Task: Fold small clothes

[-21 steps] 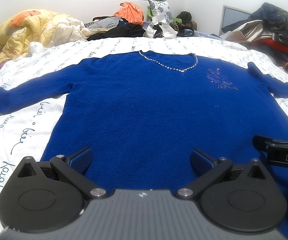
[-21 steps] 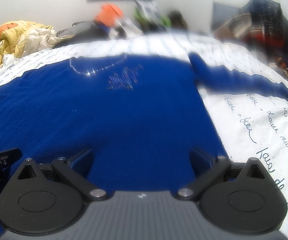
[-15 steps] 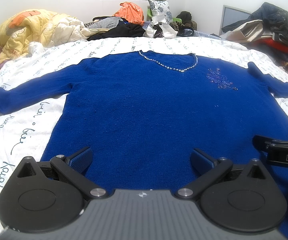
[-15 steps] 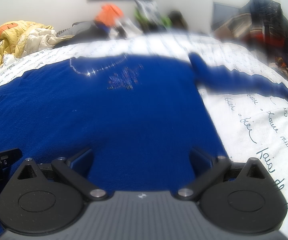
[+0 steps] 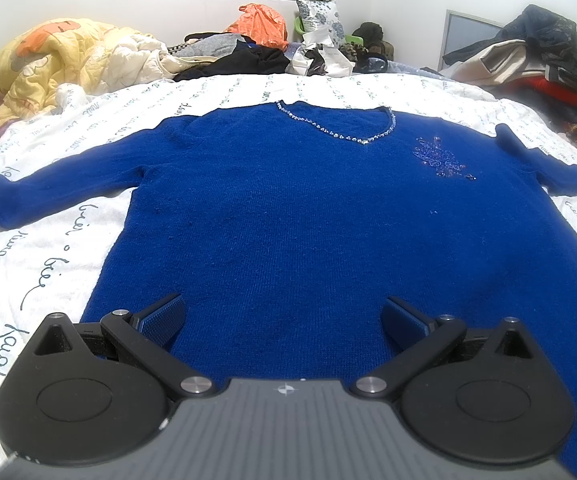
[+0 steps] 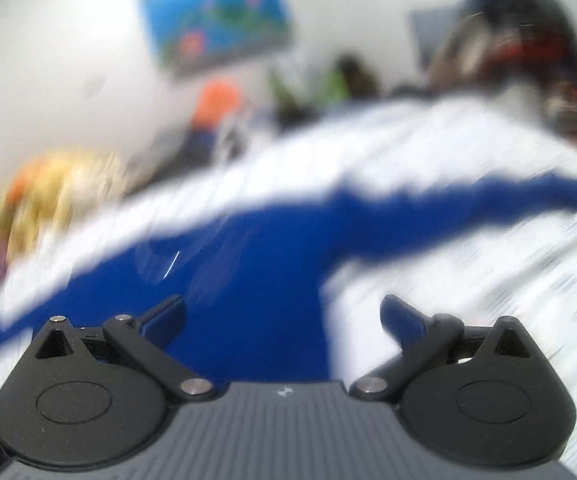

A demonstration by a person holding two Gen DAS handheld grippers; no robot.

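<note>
A blue knit sweater point(image 5: 308, 216) lies flat and face up on the bed, sleeves spread out to both sides, with a beaded neckline point(image 5: 340, 130) and a sequin motif point(image 5: 438, 158) on the chest. My left gripper point(image 5: 282, 318) is open and empty, low over the sweater's bottom hem. My right gripper point(image 6: 282, 316) is open and empty; its view is tilted and blurred, over the sweater's right side point(image 6: 248, 280) near the right sleeve point(image 6: 468, 208).
The bed has a white sheet with script print point(image 5: 36, 264). A yellow quilt point(image 5: 60, 64) lies at the far left, a heap of clothes and bags point(image 5: 280, 48) along the headboard, and more piled clothes point(image 5: 528, 64) at the far right.
My right gripper has swung quickly to the right and tilted, now facing the right sleeve, and it has left the left wrist view. My left gripper has not moved.
</note>
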